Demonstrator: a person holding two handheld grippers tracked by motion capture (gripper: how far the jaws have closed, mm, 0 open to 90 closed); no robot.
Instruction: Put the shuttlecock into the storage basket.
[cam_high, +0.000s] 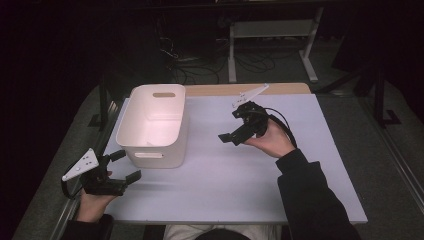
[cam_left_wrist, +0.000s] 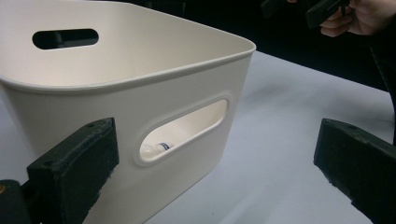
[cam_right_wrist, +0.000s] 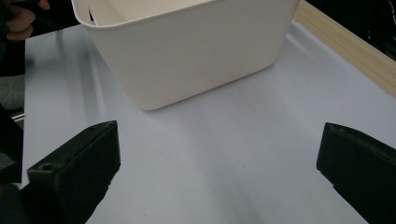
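The left gripper (cam_high: 125, 166) is held wide open just beside the white bin (cam_high: 155, 125), grasping nothing; the right gripper (cam_high: 234, 131) is likewise spread empty above the tabletop (cam_high: 240, 170).

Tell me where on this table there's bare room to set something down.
The widest free patch is the tabletop between the white bin and the table's right edge, in front of the right tool. A narrower strip runs behind the right tool up to the wooden edge. It is crowded at the near left corner, where the left tool sits beside the bin.
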